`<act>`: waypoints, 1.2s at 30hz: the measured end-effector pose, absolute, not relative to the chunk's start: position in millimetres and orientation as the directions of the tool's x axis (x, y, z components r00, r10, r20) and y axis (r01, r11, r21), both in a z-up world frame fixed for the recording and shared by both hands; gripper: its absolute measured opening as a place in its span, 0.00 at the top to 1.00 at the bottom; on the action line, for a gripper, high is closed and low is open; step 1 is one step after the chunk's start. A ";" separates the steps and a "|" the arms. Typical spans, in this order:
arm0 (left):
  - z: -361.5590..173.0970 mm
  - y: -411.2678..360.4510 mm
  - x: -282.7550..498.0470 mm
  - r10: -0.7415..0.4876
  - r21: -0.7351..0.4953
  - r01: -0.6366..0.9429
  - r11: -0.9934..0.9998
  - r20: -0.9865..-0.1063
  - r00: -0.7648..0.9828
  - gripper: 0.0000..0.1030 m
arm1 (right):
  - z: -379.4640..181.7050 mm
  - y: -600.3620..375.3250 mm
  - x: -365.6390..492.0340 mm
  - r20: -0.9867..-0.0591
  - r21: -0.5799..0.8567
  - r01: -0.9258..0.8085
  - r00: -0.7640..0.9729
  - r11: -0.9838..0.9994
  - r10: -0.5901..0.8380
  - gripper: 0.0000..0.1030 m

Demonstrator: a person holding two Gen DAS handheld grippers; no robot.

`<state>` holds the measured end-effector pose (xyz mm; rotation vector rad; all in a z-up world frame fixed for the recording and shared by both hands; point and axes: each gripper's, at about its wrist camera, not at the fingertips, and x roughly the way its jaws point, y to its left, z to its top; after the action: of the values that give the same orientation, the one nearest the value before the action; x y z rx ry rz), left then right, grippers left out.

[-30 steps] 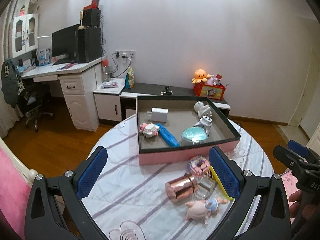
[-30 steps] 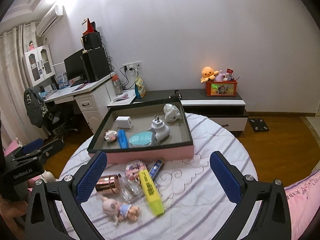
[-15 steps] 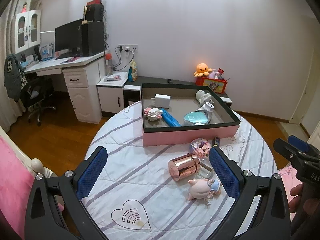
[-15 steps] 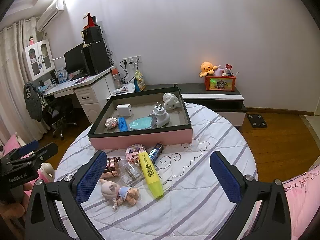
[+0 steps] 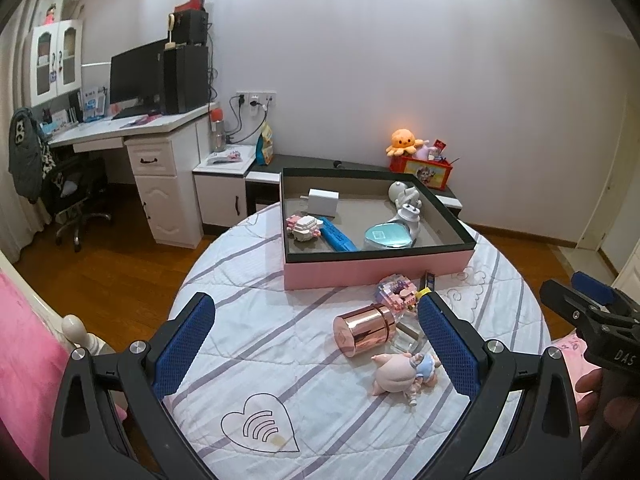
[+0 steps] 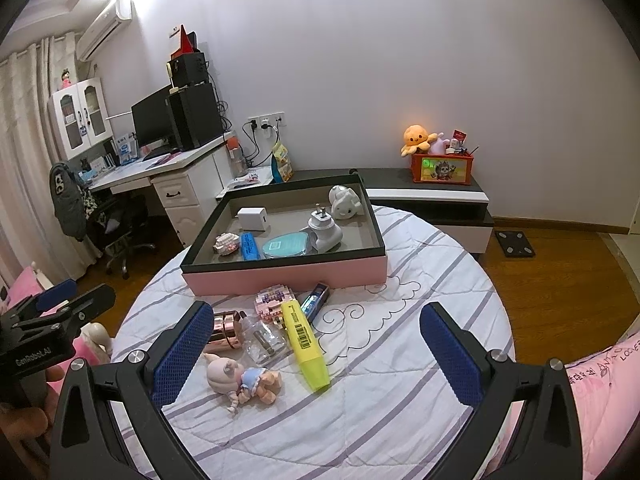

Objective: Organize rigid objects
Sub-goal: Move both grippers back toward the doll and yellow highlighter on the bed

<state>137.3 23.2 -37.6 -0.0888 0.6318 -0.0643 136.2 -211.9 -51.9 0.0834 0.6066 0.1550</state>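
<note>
A pink box [image 5: 376, 268] [image 6: 280, 276] with a dark rim stands on the round table and holds several small items. In front of it lie a rose-gold cylinder [image 5: 364, 330] [image 6: 226, 330], a pink block toy [image 5: 396, 292] [image 6: 274, 300], a clear bottle [image 6: 264, 340], a yellow highlighter [image 6: 305, 344], a small blue item [image 6: 315, 302] and a doll [image 5: 404, 372] [image 6: 244, 378]. My left gripper [image 5: 316, 344] is open and empty above the table's near left. My right gripper [image 6: 316, 352] is open and empty, held above the highlighter.
The table wears a white striped quilt [image 5: 280, 360]. A white desk with a monitor [image 5: 136, 128], an office chair [image 5: 76, 200] and a low cabinet with an orange toy box [image 6: 442, 168] stand by the wall. Pink bedding [image 6: 600, 384] lies at right.
Both grippers have pulled back and risen a little, so the box and loose items look farther away. Both stay open and empty.
</note>
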 end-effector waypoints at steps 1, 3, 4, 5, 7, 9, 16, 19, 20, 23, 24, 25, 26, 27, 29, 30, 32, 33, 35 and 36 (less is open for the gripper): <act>-38.5 22.8 137.4 -0.088 -0.104 0.032 0.994 -0.589 0.803 0.00 | -53.2 -212.6 136.3 -0.564 0.125 -0.119 0.808 0.985 0.169 0.00; -42.2 20.9 137.7 -0.091 -0.107 0.033 0.994 -0.599 0.795 0.00 | -56.8 -212.8 137.7 -0.572 0.126 -0.113 0.803 0.986 0.165 0.00; -44.6 19.9 138.0 -0.094 -0.109 0.035 0.993 -0.604 0.791 0.00 | -58.7 -213.4 138.7 -0.577 0.127 -0.111 0.800 0.986 0.164 0.00; -47.3 18.8 138.4 -0.099 -0.111 0.039 0.993 -0.610 0.787 0.00 | -61.0 -214.2 140.2 -0.583 0.128 -0.107 0.796 0.986 0.163 0.00; -54.5 14.6 139.7 -0.104 -0.109 0.045 0.993 -0.623 0.775 0.00 | -65.5 -215.6 143.8 -0.595 0.130 -0.103 0.788 0.986 0.161 0.00; -62.1 11.0 141.0 -0.111 -0.112 0.051 0.992 -0.636 0.763 0.00 | -71.8 -215.9 147.4 -0.609 0.129 -0.102 0.777 0.986 0.160 0.00; -92.5 -1.8 144.6 -0.136 -0.132 0.061 0.989 -0.688 0.713 0.00 | -104.4 -218.8 164.0 -0.678 0.138 -0.099 0.716 0.985 0.167 0.00; -107.0 -13.3 143.7 -0.149 -0.130 0.080 0.988 -0.708 0.690 0.00 | -120.1 -221.4 171.1 -0.709 0.150 -0.100 0.682 0.984 0.178 0.00; -113.3 -18.5 144.7 -0.150 -0.128 0.083 0.988 -0.719 0.678 0.00 | -123.6 -222.2 172.5 -0.716 0.152 -0.103 0.674 0.983 0.181 0.00; -123.9 -27.6 147.8 -0.163 -0.139 0.089 0.986 -0.735 0.658 0.00 | -132.2 -226.2 178.2 -0.732 0.162 -0.110 0.653 0.981 0.195 0.00; -126.8 -32.1 149.4 -0.169 -0.142 0.094 0.985 -0.739 0.653 0.00 | -134.4 -227.9 180.2 -0.735 0.169 -0.111 0.648 0.979 0.201 0.00; -129.1 -36.3 151.1 -0.172 -0.141 0.100 0.985 -0.742 0.648 0.00 | -136.0 -230.0 182.5 -0.736 0.176 -0.112 0.644 0.978 0.207 0.00; -132.3 -42.9 153.7 -0.175 -0.138 0.108 0.985 -0.747 0.641 0.00 | -137.6 -232.5 185.2 -0.737 0.183 -0.113 0.641 0.977 0.212 0.00; -134.5 -46.8 155.7 -0.176 -0.136 0.111 0.984 -0.750 0.637 0.00 | -139.2 -234.7 187.7 -0.739 0.190 -0.114 0.637 0.975 0.218 0.00; -141.3 -55.3 160.4 -0.182 -0.137 0.120 0.983 -0.760 0.624 0.00 | -142.5 -238.4 194.1 -0.743 0.202 -0.119 0.628 0.972 0.231 0.00; -145.8 -59.4 164.3 -0.178 -0.135 0.117 0.984 -0.769 0.614 0.00 | -143.9 -239.5 196.8 -0.745 0.207 -0.124 0.623 0.970 0.238 0.00; -152.4 -63.9 171.8 -0.171 -0.132 0.109 0.985 -0.782 0.600 0.00 | -146.5 -239.6 203.3 -0.749 0.212 -0.140 0.612 0.967 0.253 0.00; -156.1 -66.1 175.6 -0.171 -0.134 0.105 0.985 -0.787 0.593 0.00 | -147.8 -239.1 205.5 -0.751 0.214 -0.147 0.608 0.966 0.259 0.00; -161.7 -67.7 181.7 -0.166 -0.137 0.093 0.986 -0.795 0.583 0.00 | -151.5 -235.8 210.6 -0.756 0.219 -0.166 0.595 0.961 0.275 0.00; -163.9 -68.0 184.0 -0.159 -0.134 0.086 0.987 -0.797 0.583 0.00 | -153.1 -233.7 212.7 -0.758 0.222 -0.175 0.588 0.959 0.282 0.00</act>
<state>184.0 -68.0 -163.9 -0.0838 0.9375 -0.1430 212.7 -233.7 -153.1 0.1282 0.9045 0.2669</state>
